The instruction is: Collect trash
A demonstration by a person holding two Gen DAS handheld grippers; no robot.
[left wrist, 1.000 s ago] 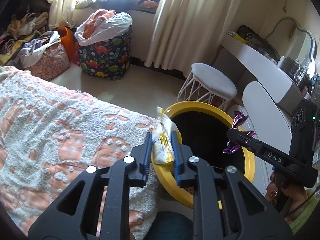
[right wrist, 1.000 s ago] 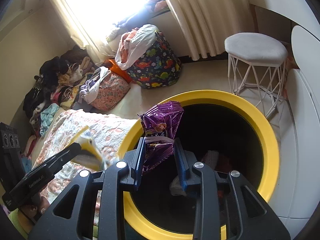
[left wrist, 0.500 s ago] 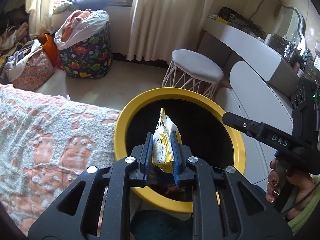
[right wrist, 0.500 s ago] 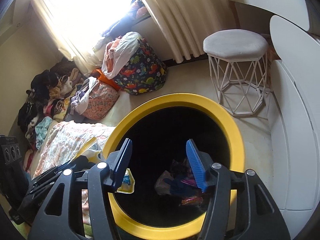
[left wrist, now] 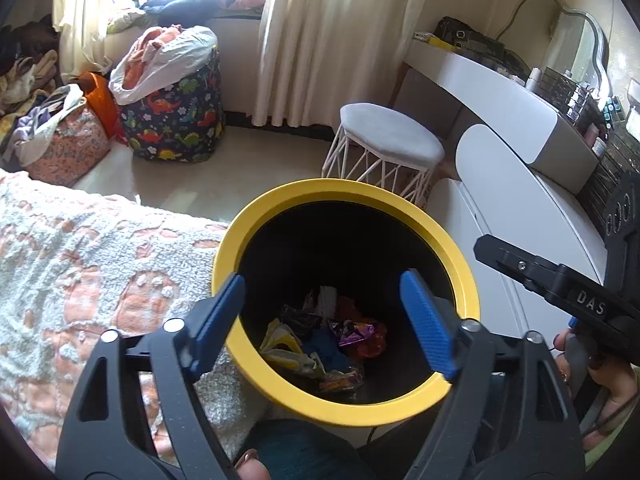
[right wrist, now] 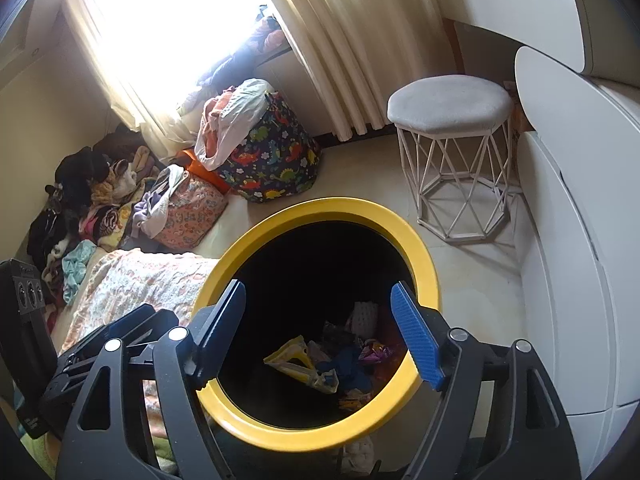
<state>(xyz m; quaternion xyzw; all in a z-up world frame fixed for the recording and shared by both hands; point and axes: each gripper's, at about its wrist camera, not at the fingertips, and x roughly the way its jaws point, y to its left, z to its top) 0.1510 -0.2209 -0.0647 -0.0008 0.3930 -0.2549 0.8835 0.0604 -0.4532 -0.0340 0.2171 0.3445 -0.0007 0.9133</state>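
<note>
Over the round mouth of the bin (left wrist: 460,264), a black tub with a smooth, thick yellow rim, both grippers hang with ribbed blue pads spread: the left gripper (left wrist: 324,320) and the right gripper (right wrist: 320,328) are each opening their jaws, with nothing between them. Down on the dark bottom lie the crinkled wrappers, a yellow-and-white snack bag (left wrist: 286,346) flattened beside a shiny purple foil wrapper (left wrist: 354,330) among other scraps. Against the bin's left side presses a nubby peach-and-white blanket (left wrist: 80,272), and beyond it stands a white wire-legged stool (left wrist: 390,140) with a padded grey seat.
</note>
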